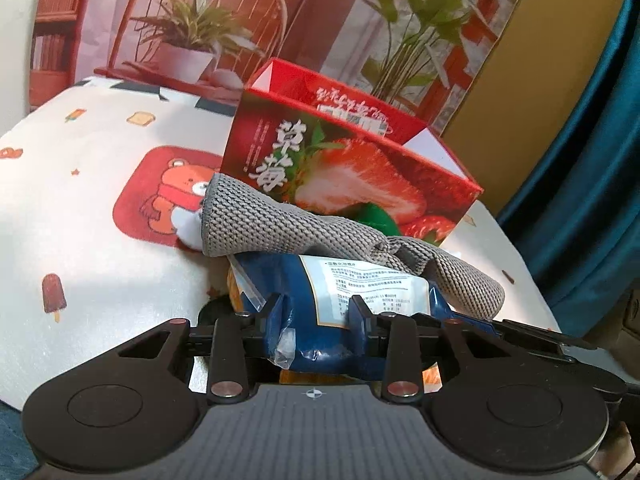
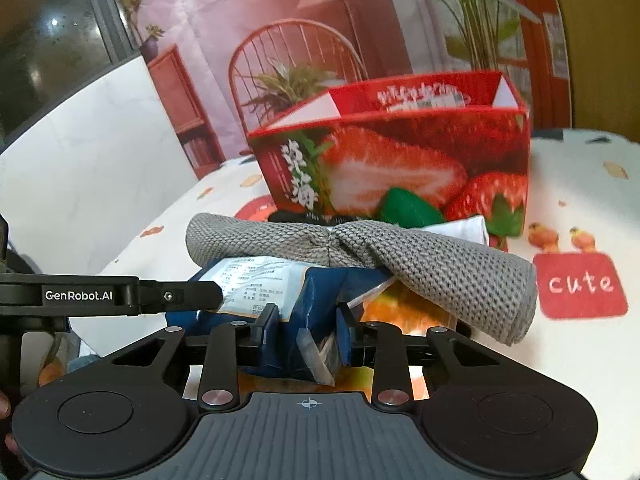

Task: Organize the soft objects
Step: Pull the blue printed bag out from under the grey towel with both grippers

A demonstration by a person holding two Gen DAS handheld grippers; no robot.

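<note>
Both grippers pinch one blue snack bag point(image 1: 344, 280): the left gripper point(image 1: 316, 312) and the right gripper point(image 2: 306, 320) each clamp narrowly on its near edge. Draped across the bag's far side, a grey knitted cloth point(image 1: 280, 224) lies just before the open strawberry box point(image 1: 360, 160) on the patterned tablecloth point(image 1: 100, 168).

This looks like a home room. A table wears a cartoon tablecloth point(image 1: 100, 216) with bears and ice pops; behind it hangs a printed backdrop point(image 1: 224, 20) of a chair and plants; a teal curtain point(image 1: 600, 184) hangs at right.
</note>
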